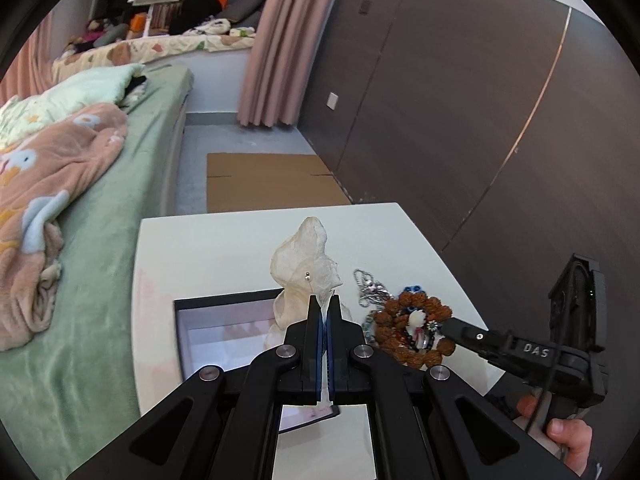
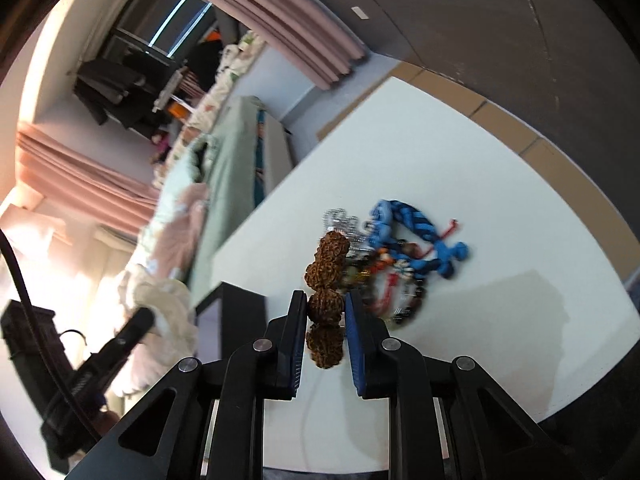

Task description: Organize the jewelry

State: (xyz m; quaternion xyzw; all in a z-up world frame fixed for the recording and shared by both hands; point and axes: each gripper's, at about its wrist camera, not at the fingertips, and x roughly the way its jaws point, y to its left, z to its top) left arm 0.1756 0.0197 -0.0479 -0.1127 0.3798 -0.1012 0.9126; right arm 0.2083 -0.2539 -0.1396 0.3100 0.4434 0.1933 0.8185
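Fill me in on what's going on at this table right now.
A person is sorting jewelry with two handheld grippers. The left gripper is shut on a cream mesh pouch, holding it up beside an open box. The right gripper has closed on a brown seed-bead bracelet, at the pile of chains and cords on the white table.
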